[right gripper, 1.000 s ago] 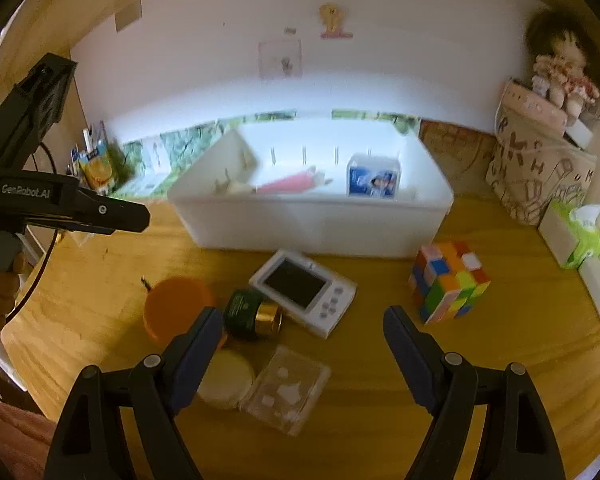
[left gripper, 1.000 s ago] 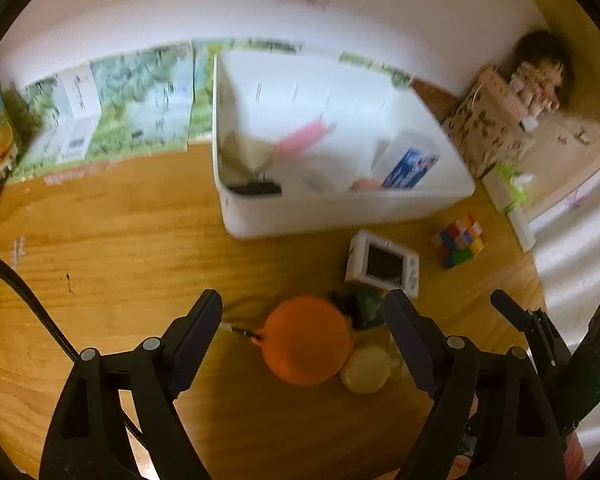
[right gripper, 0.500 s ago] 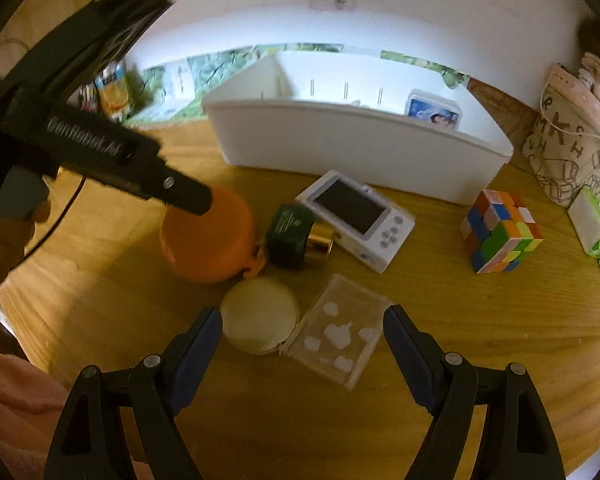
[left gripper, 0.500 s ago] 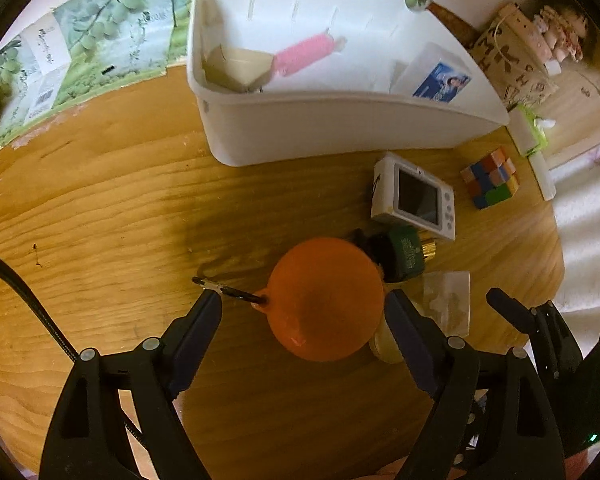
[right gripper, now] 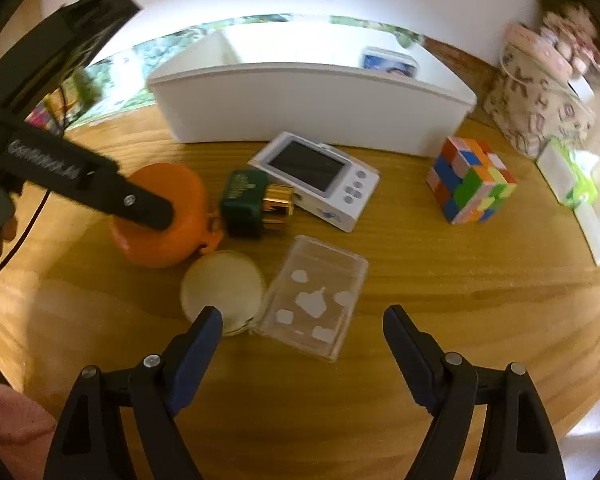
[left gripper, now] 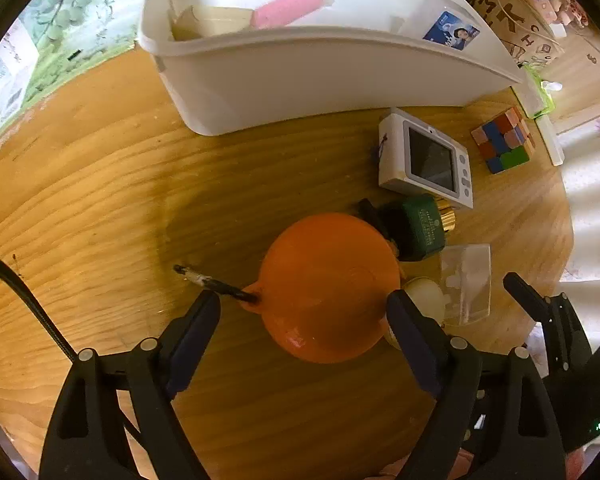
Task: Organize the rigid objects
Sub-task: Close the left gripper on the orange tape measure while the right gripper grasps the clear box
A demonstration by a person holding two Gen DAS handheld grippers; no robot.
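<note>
Wooden tabletop [left gripper: 100,184], white plastic bin [left gripper: 300,76] at back. Round orange plastic bowl with small side tab [left gripper: 328,288] sat upside down between left gripper [left gripper: 304,312] fingers, spread wide. Looked light, stiff, slick; I'd pinch rim. Right gripper [right gripper: 300,320] also spread, empty.
</note>
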